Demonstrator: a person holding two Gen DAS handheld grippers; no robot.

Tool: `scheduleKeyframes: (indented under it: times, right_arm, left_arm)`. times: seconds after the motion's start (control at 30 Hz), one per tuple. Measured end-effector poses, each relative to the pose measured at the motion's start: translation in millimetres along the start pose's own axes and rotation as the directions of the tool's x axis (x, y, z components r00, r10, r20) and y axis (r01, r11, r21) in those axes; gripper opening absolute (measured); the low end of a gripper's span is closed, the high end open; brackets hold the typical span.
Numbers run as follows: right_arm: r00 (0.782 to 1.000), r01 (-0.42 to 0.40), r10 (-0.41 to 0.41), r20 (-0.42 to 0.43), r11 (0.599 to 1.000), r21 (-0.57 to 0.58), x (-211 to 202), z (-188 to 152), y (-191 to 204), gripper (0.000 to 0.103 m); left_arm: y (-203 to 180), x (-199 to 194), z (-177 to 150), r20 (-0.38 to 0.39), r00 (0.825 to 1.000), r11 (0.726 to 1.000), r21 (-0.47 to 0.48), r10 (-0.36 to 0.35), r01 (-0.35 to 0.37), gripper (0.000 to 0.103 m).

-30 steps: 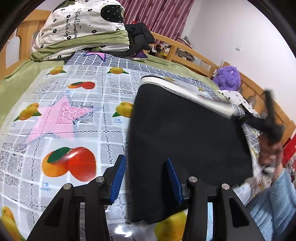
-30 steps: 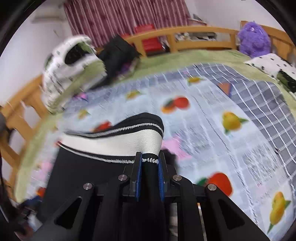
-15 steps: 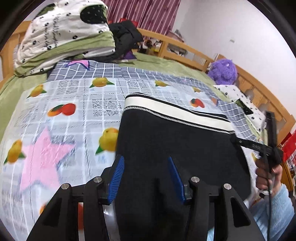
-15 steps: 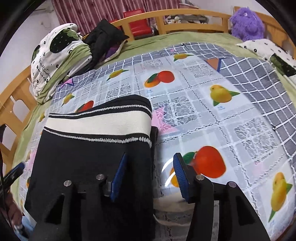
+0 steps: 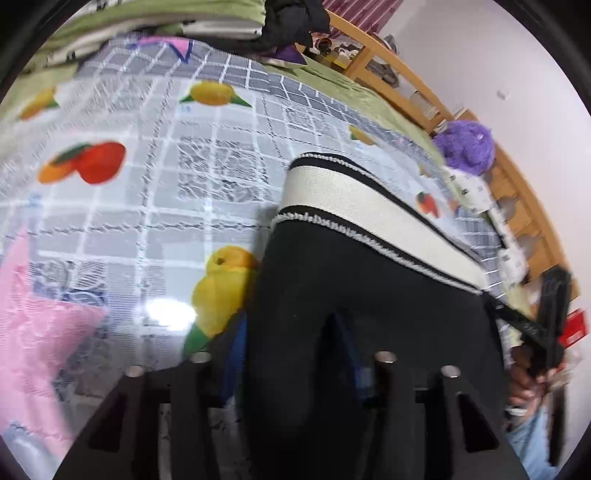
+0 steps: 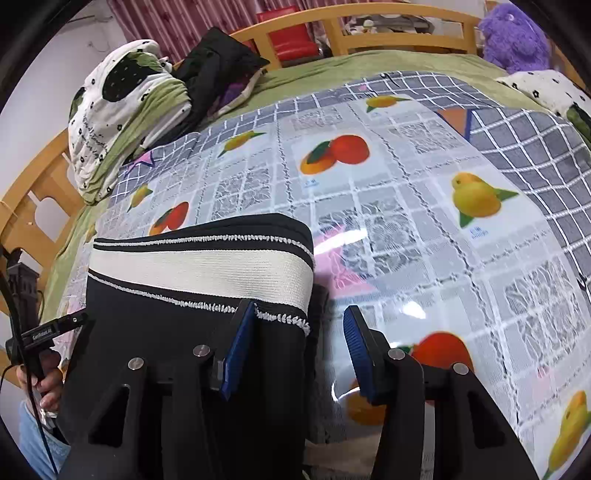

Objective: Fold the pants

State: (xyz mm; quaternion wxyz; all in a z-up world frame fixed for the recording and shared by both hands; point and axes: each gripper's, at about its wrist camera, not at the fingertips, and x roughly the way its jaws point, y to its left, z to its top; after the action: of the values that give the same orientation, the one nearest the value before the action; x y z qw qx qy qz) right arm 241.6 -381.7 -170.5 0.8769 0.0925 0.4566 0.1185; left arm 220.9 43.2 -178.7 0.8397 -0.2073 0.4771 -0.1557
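i had the black pants (image 6: 192,332) lying folded on the fruit-print cloth (image 6: 406,206) that covered the bed, waistband away from me. the cream waistband (image 6: 199,273) with its black stripes and white stitching ran across the far end of the bundle, and the dark fabric came down toward both tools.

my right gripper (image 6: 299,347) sat low at the near right corner of the pants with its blue-padded fingers (image 6: 240,343) spread apart. the left pad was over the black fabric just below the waistband stitching; the right pad stood over the bare cloth beside the pants, next to a printed orange. nothing was clamped between them.

from the left wrist view the picture was blurred. my left gripper (image 5: 291,354) straddled the near end of the pants, and the black fabric rose up between the fingers and covered most of them. one blue pad showed faintly at the left edge of the fabric and another through a fold further right. i could not tell whether they were pressing the fabric or only standing either side of it.

past the pants, a heap of white and green bedding (image 6: 122,110) and a black garment (image 6: 218,70) lay at the head of the bed, and a purple plush toy (image 6: 513,37) sat by the wooden rail (image 6: 402,14).
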Motion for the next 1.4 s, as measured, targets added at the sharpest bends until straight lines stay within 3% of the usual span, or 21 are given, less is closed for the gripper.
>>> scheduleKeyframes:
  times: [0.03,0.07,0.2,0.27,0.4,0.47,0.57,0.63,0.73,0.83,0.9,0.97,1.03,1.07,1.17,1.3,1.4]
  right_arm:
    - [0.999,-0.039,0.039,0.009,0.999,-0.007,-0.1,0.7,1.9,0.02]
    - [0.997,-0.072,0.072,0.031,0.997,-0.011,-2.4,1.3,5.4,0.02]
    - [0.996,0.039,-0.028,0.086,0.992,-0.124,0.8,10.9,35.8,0.016]
    - [0.996,-0.001,0.008,0.086,0.996,-0.087,6.9,24.1,42.9,0.016]
    - [0.995,-0.067,0.073,0.065,0.993,-0.1,33.7,50.5,71.6,0.016]
    - [0.996,-0.045,0.056,0.071,0.988,-0.148,48.8,54.1,91.6,0.017]
    - [0.994,0.041,-0.018,0.104,0.974,-0.224,55.0,50.0,107.5,0.022]
    - [0.992,0.083,-0.054,0.116,0.962,-0.259,46.6,50.1,106.2,0.034]
    - [0.986,0.058,-0.022,0.168,0.975,-0.215,22.0,55.5,97.4,0.034]
    - [0.976,0.033,0.011,0.215,0.98,-0.197,17.3,66.4,105.4,0.034]
    - [0.979,0.016,0.029,0.203,0.976,-0.216,28.5,73.9,116.9,0.034]
    - [0.985,0.042,0.001,0.171,0.967,-0.251,50.6,77.9,127.6,0.034]
    - [0.984,0.143,-0.105,0.143,0.947,-0.288,80.5,77.1,132.0,0.033]
    - [0.983,0.157,-0.122,0.138,0.944,-0.29,88.6,76.4,129.9,0.032]
    - [0.99,0.103,-0.076,0.119,0.965,-0.242,86.5,80.1,118.9,0.033]
    - [0.986,0.127,-0.094,0.136,0.956,-0.263,78.3,74.2,123.0,0.034]
    - [0.99,0.093,-0.063,0.124,0.964,-0.249,58.5,63.4,118.2,0.034]
  left_arm:
    - [0.9,-0.5,0.4,0.01,1.0,1.0,-0.008,-0.02,0.02,0.025]
    - [0.4,-3.7,0.9,0.037,0.998,0.999,-0.009,-0.041,0.041,0.013]
    - [-3.0,-29.0,8.4,0.141,0.989,0.999,0.009,-0.044,0.043,0.011]
    - [6.1,-39.2,15.0,0.156,0.987,0.999,-0.012,-0.037,0.04,0.011]
    - [30.4,-54.8,21.9,0.179,0.982,0.998,-0.039,0.064,-0.058,0.012]
    - [39.5,-53.8,23.2,0.169,0.982,0.995,-0.051,0.09,-0.083,0.013]
    - [47.1,-47.1,21.3,0.142,0.98,0.989,-0.078,0.138,-0.128,0.028]
    - [39.3,-54.7,21.4,0.165,0.961,0.975,-0.045,0.221,-0.217,0.028]
    - [18.0,-77.7,26.3,0.249,0.927,0.954,0.031,0.282,-0.298,0.027]
    - [-4.4,-81.2,42.6,0.296,0.92,0.952,0.086,0.256,-0.292,0.031]
    - [-20.2,-70.7,58.2,0.311,0.92,0.947,0.135,0.24,-0.292,0.031]
    - [-24.8,-48.1,72.1,0.307,0.912,0.931,0.156,0.272,-0.33,0.033]
    - [-18.2,-21.9,76.4,0.244,0.914,0.923,0.13,0.324,-0.362,0.033]
    - [-11.9,-9.2,75.2,0.21,0.916,0.921,0.117,0.342,-0.371,0.033]
    - [-8.8,-3.5,64.7,0.226,0.914,0.921,0.123,0.338,-0.371,0.033]
    - [-1.5,-14.2,54.8,0.151,0.953,0.958,0.081,0.262,-0.276,0.035]
    - [-5.2,-22.2,29.8,0.131,0.955,0.951,0.125,0.268,-0.284,0.038]
